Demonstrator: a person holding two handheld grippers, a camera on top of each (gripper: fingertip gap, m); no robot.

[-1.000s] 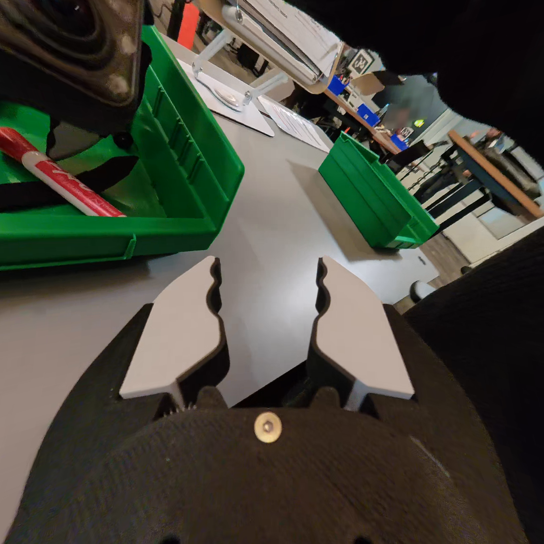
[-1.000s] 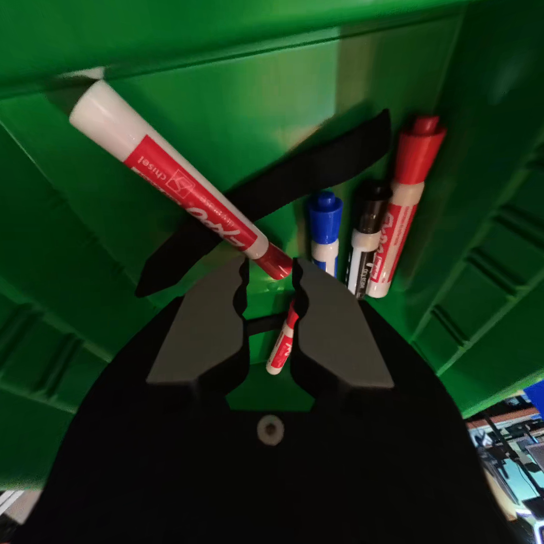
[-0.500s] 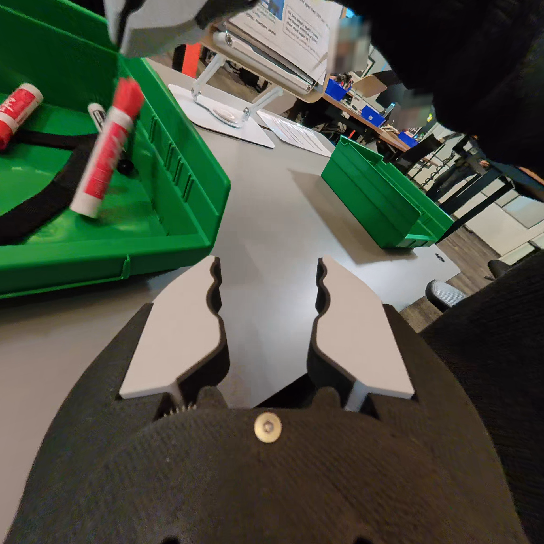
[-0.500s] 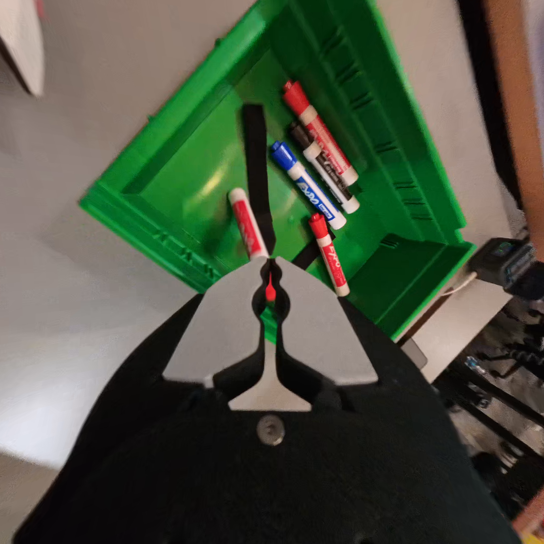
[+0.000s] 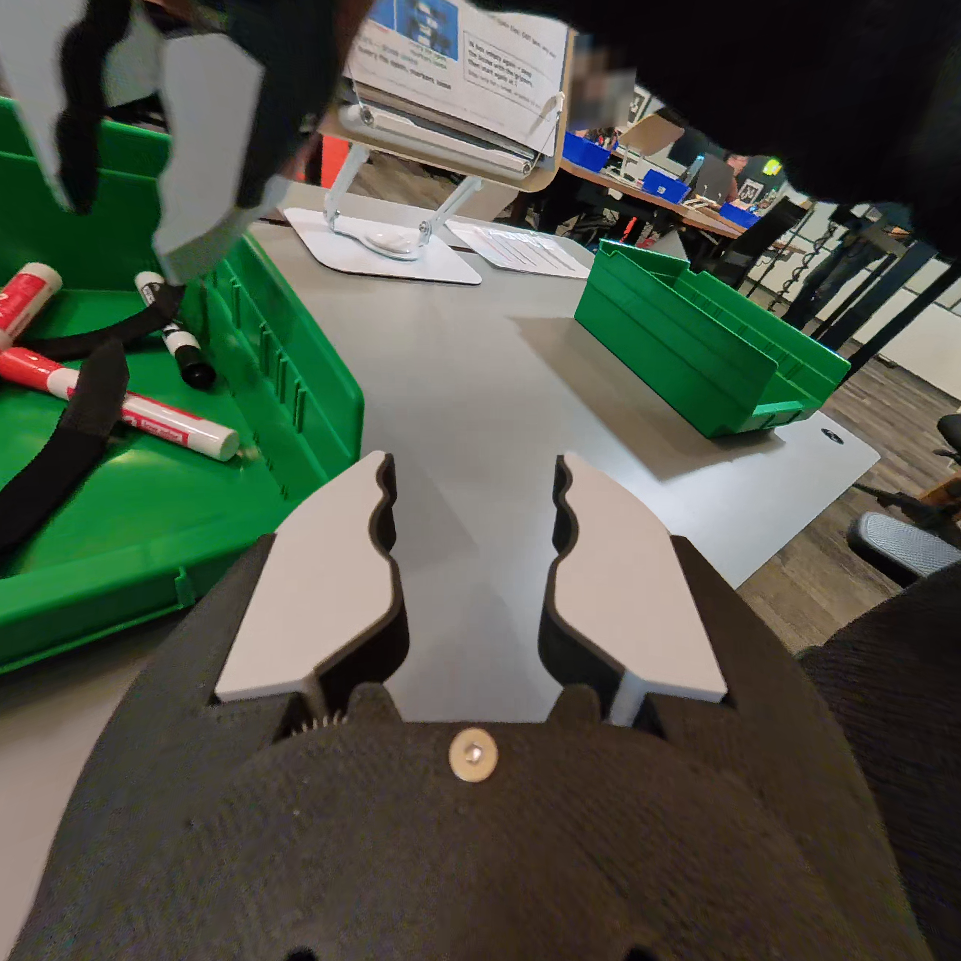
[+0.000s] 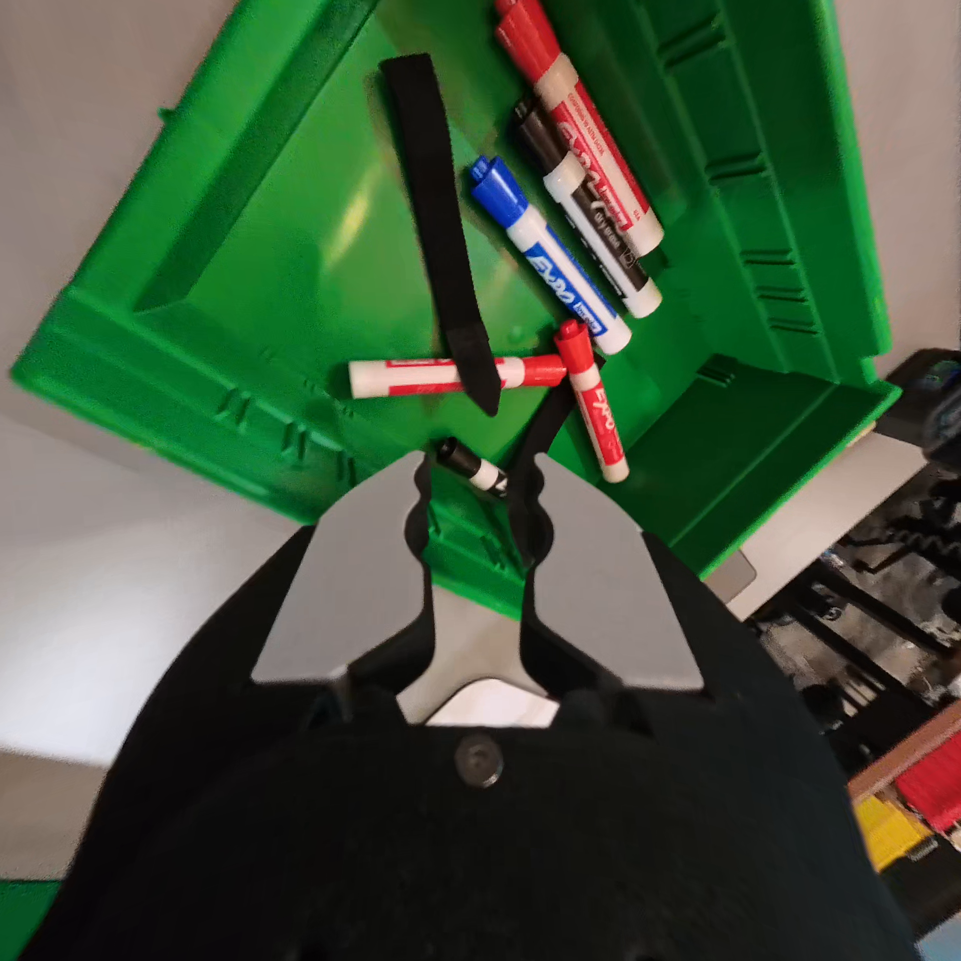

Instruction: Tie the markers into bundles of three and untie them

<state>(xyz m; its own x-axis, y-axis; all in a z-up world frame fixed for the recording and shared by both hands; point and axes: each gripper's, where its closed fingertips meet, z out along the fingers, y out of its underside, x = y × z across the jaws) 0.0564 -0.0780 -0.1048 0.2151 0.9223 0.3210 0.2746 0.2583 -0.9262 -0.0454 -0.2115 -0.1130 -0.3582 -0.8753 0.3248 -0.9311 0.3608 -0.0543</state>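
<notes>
Carrying everything: grey counter [image 5: 468, 364], w/ 2 green bins on it, well apart. Sitting at the left of the left wrist view: near bin [image 5: 130, 520], holding all the markers. Lying farther off to the right: far bin [image 5: 702, 353], contents not visible. Standing beyond, btwn the bins: 1 tilted stand [image 5: 457, 104] w/ a printed sheet clipped on, plus 1 flat sheet [image 5: 520, 249] beside its base.

Hovering low over bare counter just beside the near bin: left tongs [image 5: 473, 460], gaping wide, gripping nothing. Hanging above the near bin, looking down into it: right tongs [image 6: 478, 463], parted a moderate way, gripping nothing.

Lying in the near bin: black strap [image 6: 431, 208], 2 stretches showing; cannot tell if 1 piece.

Counting 6 markers: 3 red, 2 black, 1 blue.
- Lying side by side along the ribbed wall in the right wrist view, long axes parallel, caps toward the top of frame: big red marker [image 6: 587, 145], long black marker [image 6: 603, 244], blue marker [image 6: 546, 255].
- Lying crosswise under the strap end, cap pointing right: second red marker [image 6: 405, 377].
- Touching that cap, running approx top to bottom, cap up: small red marker [image 6: 593, 411].
- Showing btwn the right fingertips, slanting, cap to upper left: short black marker [image 6: 470, 465].
</notes>
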